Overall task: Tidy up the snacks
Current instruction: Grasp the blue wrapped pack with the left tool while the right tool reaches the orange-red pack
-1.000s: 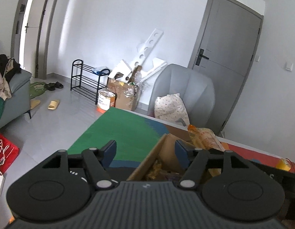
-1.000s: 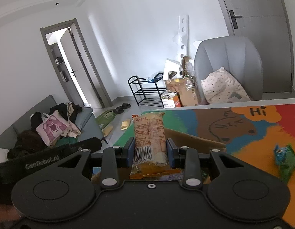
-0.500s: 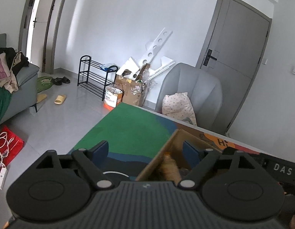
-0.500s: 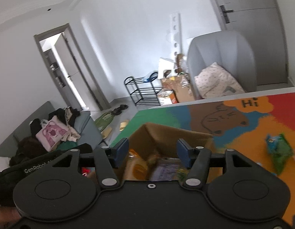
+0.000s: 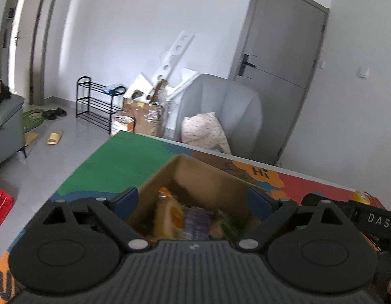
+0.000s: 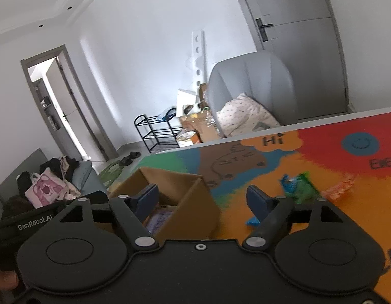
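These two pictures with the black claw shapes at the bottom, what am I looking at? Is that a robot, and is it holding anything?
No robot: a person carries a hand-held two-finger gripper in each hand, each with a wide-angle camera looking forward along its fingers. One picture comes from the left gripper, the other from the right gripper. Both look over a table covered by a colourful play mat. On it stands an open cardboard box with snack packets already inside. Still lying loose on the mat are a green and blue packet and an orange-red packet. Neither gripper holds anything. Both sets of jaws have just been opening and stand wide, with nothing pinched between them. Behind the table are a grey armchair and a black shoe rack.
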`<state>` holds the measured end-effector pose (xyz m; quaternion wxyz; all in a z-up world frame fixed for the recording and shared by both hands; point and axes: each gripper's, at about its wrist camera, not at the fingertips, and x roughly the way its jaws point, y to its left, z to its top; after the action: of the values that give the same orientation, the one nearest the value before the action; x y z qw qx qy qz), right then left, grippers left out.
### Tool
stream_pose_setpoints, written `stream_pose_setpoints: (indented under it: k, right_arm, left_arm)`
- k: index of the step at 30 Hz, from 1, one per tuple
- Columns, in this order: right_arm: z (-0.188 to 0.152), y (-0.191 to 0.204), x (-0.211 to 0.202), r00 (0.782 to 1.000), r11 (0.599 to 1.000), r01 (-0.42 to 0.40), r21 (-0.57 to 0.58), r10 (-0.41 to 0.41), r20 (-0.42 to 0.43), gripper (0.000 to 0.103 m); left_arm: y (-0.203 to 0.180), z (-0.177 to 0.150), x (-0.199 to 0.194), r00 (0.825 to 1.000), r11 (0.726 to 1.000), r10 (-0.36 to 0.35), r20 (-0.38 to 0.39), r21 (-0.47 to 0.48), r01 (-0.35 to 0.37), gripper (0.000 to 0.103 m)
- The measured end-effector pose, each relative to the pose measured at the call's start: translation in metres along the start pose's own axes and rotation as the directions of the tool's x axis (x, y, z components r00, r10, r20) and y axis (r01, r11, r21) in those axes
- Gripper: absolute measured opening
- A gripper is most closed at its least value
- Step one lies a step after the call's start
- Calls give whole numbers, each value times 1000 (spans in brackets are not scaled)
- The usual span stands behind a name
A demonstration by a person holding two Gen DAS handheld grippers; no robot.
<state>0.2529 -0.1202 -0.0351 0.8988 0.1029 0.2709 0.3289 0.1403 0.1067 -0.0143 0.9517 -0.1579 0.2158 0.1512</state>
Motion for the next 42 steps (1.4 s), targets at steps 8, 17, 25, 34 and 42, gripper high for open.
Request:
stream_pose_setpoints:
  k: [8, 17, 25, 34, 42]
  right_arm:
    - [-5, -30, -21, 999, 999, 45, 22, -46, 6, 100]
    - [-13, -65, -39, 997, 995, 77, 59, -76, -4, 103]
    - [-21, -91, -46, 995, 992, 96, 86, -95, -17, 103]
    - [-27, -115, -42, 994, 987, 104, 120, -101, -36, 103]
    - [-23, -128, -33, 994, 985, 109, 134, -106, -31, 103]
  left_arm:
    - [-32, -13, 0, 999, 999, -27, -35, 25, 28, 95]
    - [-64, -27, 4, 996, 997, -45, -72, 52, 48, 97]
    - [-91, -40, 7, 993, 992, -73, -94, 97, 82, 97]
    - [-108, -48, 18, 993, 994, -68, -95, 75, 75, 97]
    - [-126, -54, 28, 992, 992, -85, -91, 87, 93, 95]
